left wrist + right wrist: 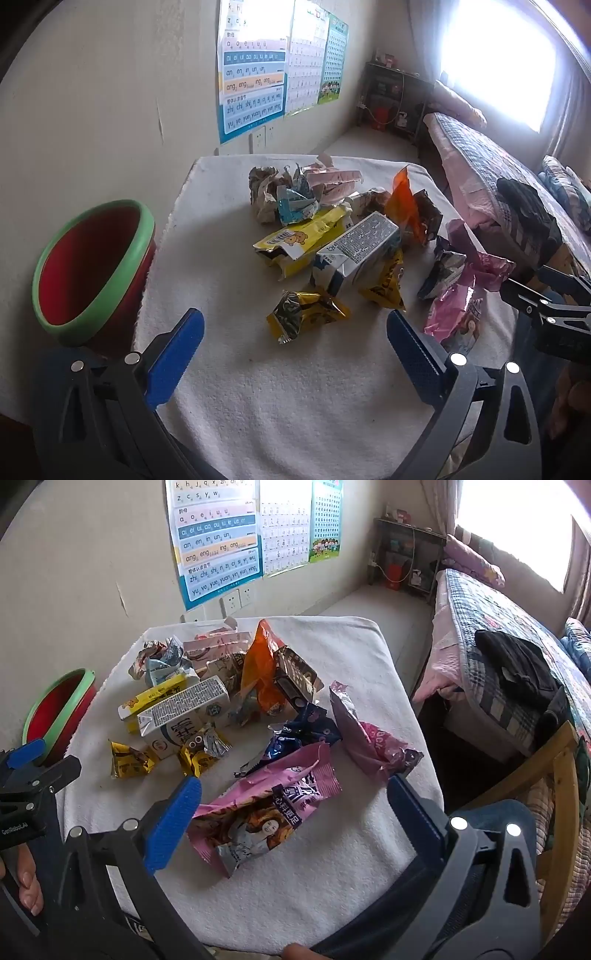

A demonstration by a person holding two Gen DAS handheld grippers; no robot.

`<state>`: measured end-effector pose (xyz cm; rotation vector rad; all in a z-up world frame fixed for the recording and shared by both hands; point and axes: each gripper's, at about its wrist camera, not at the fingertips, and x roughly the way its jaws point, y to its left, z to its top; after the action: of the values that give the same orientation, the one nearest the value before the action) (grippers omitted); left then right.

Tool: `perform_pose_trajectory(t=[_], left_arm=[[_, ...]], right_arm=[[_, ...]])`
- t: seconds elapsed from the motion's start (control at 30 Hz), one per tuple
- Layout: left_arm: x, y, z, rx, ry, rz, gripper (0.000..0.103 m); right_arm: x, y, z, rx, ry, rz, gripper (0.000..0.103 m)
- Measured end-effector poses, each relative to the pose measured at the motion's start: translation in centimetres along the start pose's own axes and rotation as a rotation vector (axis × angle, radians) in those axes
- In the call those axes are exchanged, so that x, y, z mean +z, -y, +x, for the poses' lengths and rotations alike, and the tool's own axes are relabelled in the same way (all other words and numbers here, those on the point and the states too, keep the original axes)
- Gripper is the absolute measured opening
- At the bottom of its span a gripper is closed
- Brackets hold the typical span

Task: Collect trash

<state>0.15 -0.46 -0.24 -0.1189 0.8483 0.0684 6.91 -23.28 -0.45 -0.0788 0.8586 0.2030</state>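
Because the big pink wrapper (pixel 266 812) lies right between your right gripper (pixel 291 812) fingers, that is the piece your right hand can take first. It lies flat on the white towel (pixel 332 904), near the front edge. Its long side runs from the low left up to the right, so it sits slanted across the gap, not straight. One blue finger (pixel 173 823) is at its left end and the other stands off its right end. The fingers are spread wide and hold nothing.

The small yellow wrapper (pixel 306 314) is the one nearest your left gripper (pixel 295 339). It lies just ahead of the gap, about in the middle. Those fingers are spread wide too, and hold nothing.

The red bowl with the green rim (pixel 92 266) sits off the left side of the towel, close to your left hand. I think that is where the trash goes.

Both grippers hang low over the towel's front, tipped down at the pile.
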Motion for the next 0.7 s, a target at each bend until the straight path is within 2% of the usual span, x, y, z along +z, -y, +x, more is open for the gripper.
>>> perform_pose_trajectory(t=[0.5,0.7], left_arm=[[0.0,0.1,-0.1,-0.03,0.004,-0.004,0.095],[-0.1,0.2,0.1,-0.021,-0.007,0.001,0.095]], right_arm=[[0.2,-1.4,0.6,-0.006,-0.012,-0.035,0.099],[0.1,-1.5,0.6,-0.005,-0.013,-0.038,0.099]])
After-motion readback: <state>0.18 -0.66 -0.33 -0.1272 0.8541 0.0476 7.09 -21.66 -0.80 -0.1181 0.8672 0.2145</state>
